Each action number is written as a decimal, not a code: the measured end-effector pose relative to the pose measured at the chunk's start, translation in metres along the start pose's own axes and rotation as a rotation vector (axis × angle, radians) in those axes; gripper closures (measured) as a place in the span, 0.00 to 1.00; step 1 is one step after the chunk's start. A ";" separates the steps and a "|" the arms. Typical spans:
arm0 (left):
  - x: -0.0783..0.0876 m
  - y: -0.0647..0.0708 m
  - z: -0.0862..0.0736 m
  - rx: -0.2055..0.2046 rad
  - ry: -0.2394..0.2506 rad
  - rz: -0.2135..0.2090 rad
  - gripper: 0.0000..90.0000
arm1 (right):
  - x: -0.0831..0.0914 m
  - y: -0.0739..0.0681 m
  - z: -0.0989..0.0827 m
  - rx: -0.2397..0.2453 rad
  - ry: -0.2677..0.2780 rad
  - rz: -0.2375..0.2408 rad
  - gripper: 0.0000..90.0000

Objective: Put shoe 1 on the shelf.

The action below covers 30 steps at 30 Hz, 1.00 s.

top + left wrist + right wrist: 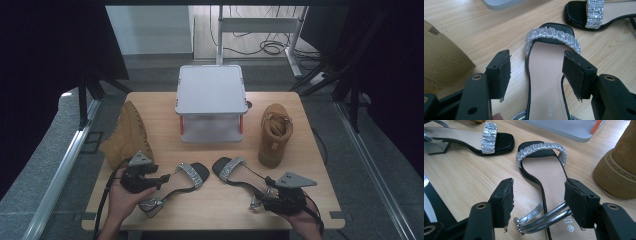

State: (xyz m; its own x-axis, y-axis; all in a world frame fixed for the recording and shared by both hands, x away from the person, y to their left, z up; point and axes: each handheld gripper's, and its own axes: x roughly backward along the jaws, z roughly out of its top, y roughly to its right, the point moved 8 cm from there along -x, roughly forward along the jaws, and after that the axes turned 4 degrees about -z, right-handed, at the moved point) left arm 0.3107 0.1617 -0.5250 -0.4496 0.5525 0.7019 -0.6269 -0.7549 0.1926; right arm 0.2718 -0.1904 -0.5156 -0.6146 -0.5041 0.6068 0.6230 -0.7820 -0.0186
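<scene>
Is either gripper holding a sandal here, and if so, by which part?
Nothing is held. The left gripper stands open over the left sandal, touching nothing. The right gripper is open too; the right sandal's silver ankle strap lies loose between its fingers.

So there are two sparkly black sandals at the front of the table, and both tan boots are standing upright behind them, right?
Not quite. The two sandals, left sandal and right sandal, do lie at the front, but only the right boot stands upright. The left boot lies on its side, its ridged sole showing. The high view shows this.

Grey floor (pixel 40 165), black curtains (pixel 45 50), cables (pixel 272 47) behind.
</scene>
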 end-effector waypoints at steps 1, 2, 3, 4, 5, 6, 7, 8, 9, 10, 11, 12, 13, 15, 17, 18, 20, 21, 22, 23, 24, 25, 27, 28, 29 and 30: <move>-0.002 0.000 0.000 -0.003 -0.009 0.000 0.43 | 0.000 0.001 0.000 0.001 0.000 -0.009 0.44; -0.005 0.002 -0.002 -0.010 -0.028 -0.009 0.43 | 0.000 0.002 0.000 -0.003 0.006 -0.010 0.43; -0.005 0.002 -0.002 -0.010 -0.028 -0.009 0.43 | 0.000 0.002 0.000 -0.003 0.006 -0.010 0.43; -0.008 0.003 -0.003 -0.022 -0.051 -0.013 0.43 | 0.000 0.003 0.000 -0.005 0.006 -0.011 0.43; -0.010 0.004 -0.005 -0.027 -0.070 -0.014 0.42 | 0.000 0.004 0.000 -0.008 0.009 -0.013 0.43; -0.013 0.004 -0.008 -0.039 -0.098 -0.011 0.40 | -0.001 0.006 0.000 -0.015 0.013 -0.016 0.43; -0.013 0.004 -0.008 -0.039 -0.098 -0.011 0.39 | -0.001 0.006 0.000 -0.015 0.013 -0.016 0.43; -0.016 0.004 -0.011 -0.044 -0.125 0.000 0.38 | -0.003 0.007 -0.001 -0.020 0.013 -0.021 0.43; -0.017 0.003 -0.013 -0.048 -0.141 0.011 0.38 | -0.004 0.007 -0.001 -0.025 0.014 -0.021 0.43; -0.019 0.004 -0.015 -0.053 -0.161 0.017 0.38 | -0.004 0.007 -0.002 -0.026 0.012 -0.023 0.43; -0.019 0.004 -0.015 -0.053 -0.161 0.017 0.37 | -0.004 0.007 -0.002 -0.026 0.012 -0.023 0.43; -0.021 0.005 -0.020 -0.063 -0.200 0.017 0.37 | -0.004 0.007 -0.003 -0.024 0.010 -0.024 0.43; -0.022 0.006 -0.022 -0.064 -0.211 0.013 0.37 | -0.004 0.007 -0.003 -0.022 0.011 -0.024 0.43; -0.024 0.006 -0.025 -0.067 -0.231 0.012 0.37 | -0.004 0.007 -0.003 -0.026 0.012 -0.027 0.43; -0.024 0.007 -0.027 -0.066 -0.237 0.010 0.37 | -0.004 0.008 -0.004 -0.029 0.011 -0.030 0.43; -0.025 0.007 -0.027 -0.067 -0.238 0.011 0.37 | -0.004 0.008 -0.005 -0.030 0.011 -0.031 0.43; -0.024 0.008 -0.026 -0.070 -0.240 0.017 0.37 | -0.005 0.009 -0.006 -0.032 0.011 -0.031 0.43; -0.024 0.009 -0.026 -0.074 -0.246 0.017 0.37 | -0.005 0.009 -0.007 -0.036 0.008 -0.033 0.43; -0.024 0.011 -0.026 -0.079 -0.252 0.010 0.37 | -0.005 0.009 -0.007 -0.034 0.008 -0.034 0.43; -0.023 0.013 -0.027 -0.084 -0.264 0.005 0.37 | -0.005 0.010 -0.008 -0.037 0.008 -0.035 0.43; -0.023 0.015 -0.027 -0.094 -0.270 0.005 0.37 | -0.005 0.010 -0.008 -0.038 0.009 -0.034 0.43; -0.024 0.016 -0.028 -0.099 -0.276 0.006 0.37 | -0.005 0.010 -0.008 -0.039 0.010 -0.035 0.43; -0.026 0.018 -0.030 -0.104 -0.301 0.002 0.37 | -0.006 0.010 -0.009 -0.039 0.009 -0.036 0.43; -0.027 0.018 -0.032 -0.110 -0.316 0.005 0.37 | -0.006 0.009 -0.009 -0.037 0.008 -0.035 0.43; -0.029 0.017 -0.033 -0.116 -0.332 0.017 0.37 | -0.006 0.009 -0.009 -0.035 0.006 -0.036 0.43; -0.030 0.016 -0.035 -0.119 -0.347 0.036 0.37 | -0.006 0.009 -0.009 -0.033 0.007 -0.036 0.43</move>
State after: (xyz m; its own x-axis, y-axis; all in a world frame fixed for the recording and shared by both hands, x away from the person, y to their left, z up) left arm 0.2926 0.1454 -0.5670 -0.2429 0.3580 0.9016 -0.6932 -0.7142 0.0968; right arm 0.2773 -0.1979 -0.5266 -0.6396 -0.4777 0.6023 0.5843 -0.8112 -0.0230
